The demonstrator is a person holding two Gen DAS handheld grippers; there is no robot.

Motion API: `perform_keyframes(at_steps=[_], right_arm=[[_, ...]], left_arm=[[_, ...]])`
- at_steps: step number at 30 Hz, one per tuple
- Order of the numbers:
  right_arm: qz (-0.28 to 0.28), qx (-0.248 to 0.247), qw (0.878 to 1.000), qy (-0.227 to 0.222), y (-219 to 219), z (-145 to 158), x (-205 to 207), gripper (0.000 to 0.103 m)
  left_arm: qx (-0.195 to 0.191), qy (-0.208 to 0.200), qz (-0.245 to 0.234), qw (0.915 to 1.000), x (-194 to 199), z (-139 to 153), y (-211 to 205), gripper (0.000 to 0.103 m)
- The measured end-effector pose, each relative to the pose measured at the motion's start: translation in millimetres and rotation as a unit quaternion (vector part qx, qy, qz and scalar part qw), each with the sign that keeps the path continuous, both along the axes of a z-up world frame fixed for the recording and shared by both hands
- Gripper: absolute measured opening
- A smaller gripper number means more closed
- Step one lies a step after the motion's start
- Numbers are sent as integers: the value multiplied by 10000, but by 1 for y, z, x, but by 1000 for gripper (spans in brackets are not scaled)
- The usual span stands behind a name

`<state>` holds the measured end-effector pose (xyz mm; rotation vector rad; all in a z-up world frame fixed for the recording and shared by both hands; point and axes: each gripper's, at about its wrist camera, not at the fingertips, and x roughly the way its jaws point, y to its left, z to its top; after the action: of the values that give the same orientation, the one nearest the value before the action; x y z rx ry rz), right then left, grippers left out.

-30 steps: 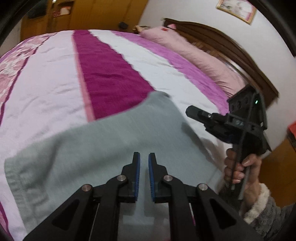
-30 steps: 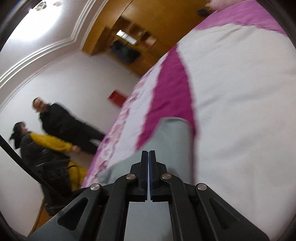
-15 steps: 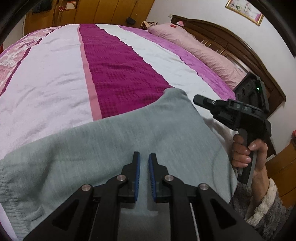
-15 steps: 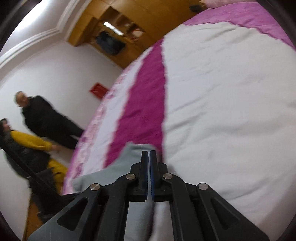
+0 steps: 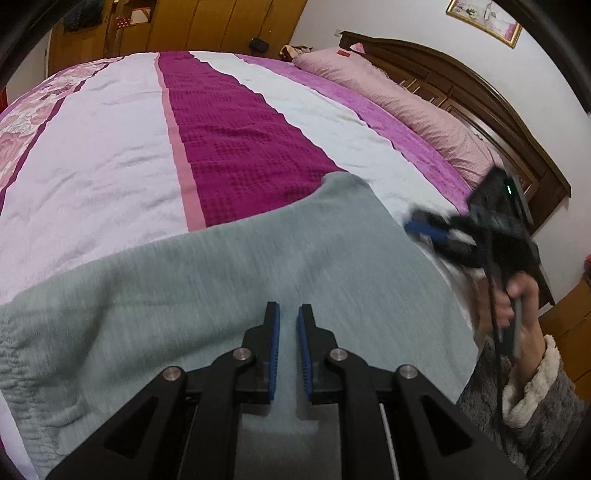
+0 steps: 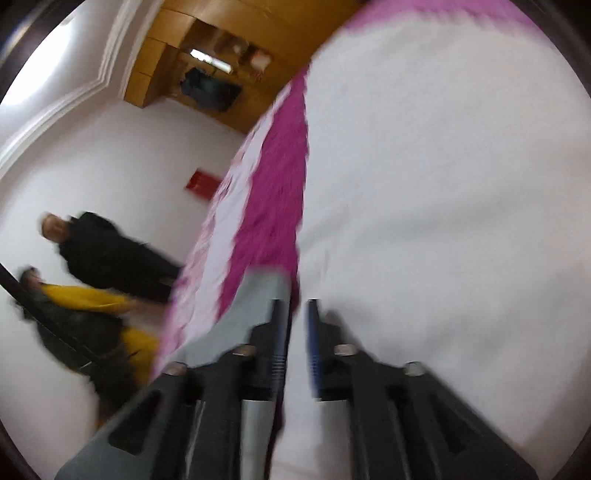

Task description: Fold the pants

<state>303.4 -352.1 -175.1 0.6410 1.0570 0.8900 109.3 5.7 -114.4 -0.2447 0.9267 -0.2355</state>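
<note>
Grey pants (image 5: 258, 266) lie spread across the near part of the striped bed cover (image 5: 110, 147), with the gathered waistband at the lower left. My left gripper (image 5: 288, 314) sits over their middle, jaws nearly together, with grey cloth running up between the pads. A hand (image 5: 517, 306) holds my right gripper (image 5: 424, 229) at the pants' right edge, blurred. In the right wrist view the right gripper (image 6: 297, 306) is opening. The pants (image 6: 255, 295) lie beside its left finger and its pads press on nothing.
Pink pillows (image 5: 406, 110) and a dark wooden headboard (image 5: 480, 85) run along the right side of the bed. A wooden wardrobe (image 5: 221, 22) stands beyond the far end. Two people (image 6: 99, 251) stand by the white wall past the bed's left side.
The right gripper was shut on the pants' edge; its jaws have now parted and let the cloth go, and it has sunk towards the bed. The pants now lie lower and wider below the left gripper.
</note>
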Motion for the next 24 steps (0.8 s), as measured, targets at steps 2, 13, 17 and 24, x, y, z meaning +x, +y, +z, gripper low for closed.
perform_keyframes(at_steps=[2,13,17,24], right_arm=[[91,-89,9999,-44,-7,-2,-16,23],[1603,-23,9861,428,15,8,-18,69],[1971,-282,9792,391,42,7,-10,71],[2427,-629,9677,245,65,9,-5,56]], left_arm=[[-10,-1,22,10000,0,0,0,11],[114,-3,23,9999,-5,3,-3,11],[88,5,15,10000,-7,3,-2,11],[69,11,39,10000,-7,3,-1,11]])
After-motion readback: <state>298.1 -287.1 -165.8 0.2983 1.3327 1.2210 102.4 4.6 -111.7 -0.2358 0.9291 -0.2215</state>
